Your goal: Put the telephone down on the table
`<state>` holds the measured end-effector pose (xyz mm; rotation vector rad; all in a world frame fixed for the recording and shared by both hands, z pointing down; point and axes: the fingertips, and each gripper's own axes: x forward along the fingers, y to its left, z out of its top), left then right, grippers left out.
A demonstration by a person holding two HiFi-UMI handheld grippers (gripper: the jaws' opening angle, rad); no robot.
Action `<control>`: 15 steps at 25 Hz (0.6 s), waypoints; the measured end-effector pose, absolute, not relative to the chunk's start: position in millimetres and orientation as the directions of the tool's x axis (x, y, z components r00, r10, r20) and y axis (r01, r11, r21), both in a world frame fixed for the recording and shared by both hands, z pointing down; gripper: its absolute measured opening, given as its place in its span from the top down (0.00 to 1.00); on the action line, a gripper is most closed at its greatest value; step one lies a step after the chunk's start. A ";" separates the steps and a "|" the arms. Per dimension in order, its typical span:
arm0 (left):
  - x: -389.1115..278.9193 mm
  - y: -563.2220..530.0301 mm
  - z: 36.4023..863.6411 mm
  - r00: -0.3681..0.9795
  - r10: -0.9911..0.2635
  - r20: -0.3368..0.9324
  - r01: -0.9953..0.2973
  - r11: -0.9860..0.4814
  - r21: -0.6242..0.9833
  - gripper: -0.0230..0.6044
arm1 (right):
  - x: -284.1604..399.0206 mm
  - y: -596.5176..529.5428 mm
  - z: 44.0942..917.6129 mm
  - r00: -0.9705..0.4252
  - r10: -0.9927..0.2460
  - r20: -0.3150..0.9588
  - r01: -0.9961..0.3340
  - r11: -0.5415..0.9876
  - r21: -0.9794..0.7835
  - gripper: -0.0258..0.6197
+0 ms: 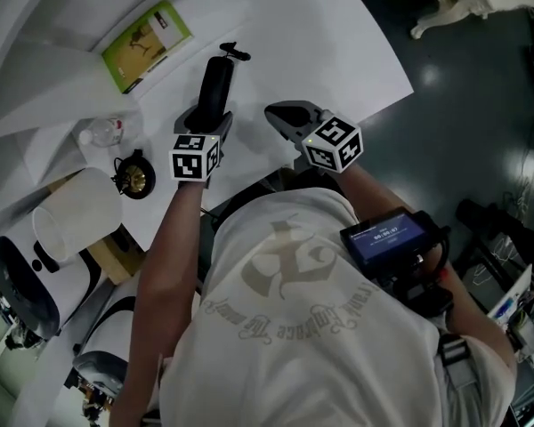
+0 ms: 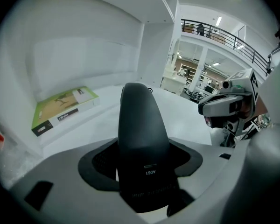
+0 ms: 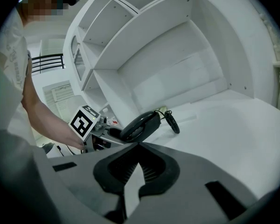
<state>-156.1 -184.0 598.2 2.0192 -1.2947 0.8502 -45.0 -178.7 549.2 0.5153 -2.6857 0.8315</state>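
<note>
The left gripper (image 1: pixel 206 121), jaws tight on the telephone (image 1: pixel 217 83); the right gripper (image 1: pixel 280 114), jaws together, empty.

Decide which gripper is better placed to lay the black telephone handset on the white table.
Left. The left gripper clamps the black telephone handset over the white table; the right gripper is shut and empty, off to the side.

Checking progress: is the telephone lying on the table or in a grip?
In a grip: the left hand-held gripper clamps the telephone, its far end angled up above the table.
</note>
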 end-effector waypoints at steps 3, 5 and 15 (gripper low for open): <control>-152.6 -179.4 609.5 0.325 -0.518 0.791 -0.921 -0.365 0.139 0.50 | -42.7 -177.4 552.0 -0.893 -0.251 0.374 -0.419 0.764 -0.490 0.94; -152.9 -175.2 614.4 0.324 -0.507 0.799 -0.921 -0.363 0.144 0.50 | -41.8 -177.3 553.1 -0.892 -0.251 0.377 -0.422 0.763 -0.490 0.94; -163.0 -148.1 636.2 0.307 -0.432 0.848 -0.921 -0.358 0.151 0.50 | -45.5 -175.9 551.8 -0.893 -0.241 0.380 -0.416 0.763 -0.495 0.94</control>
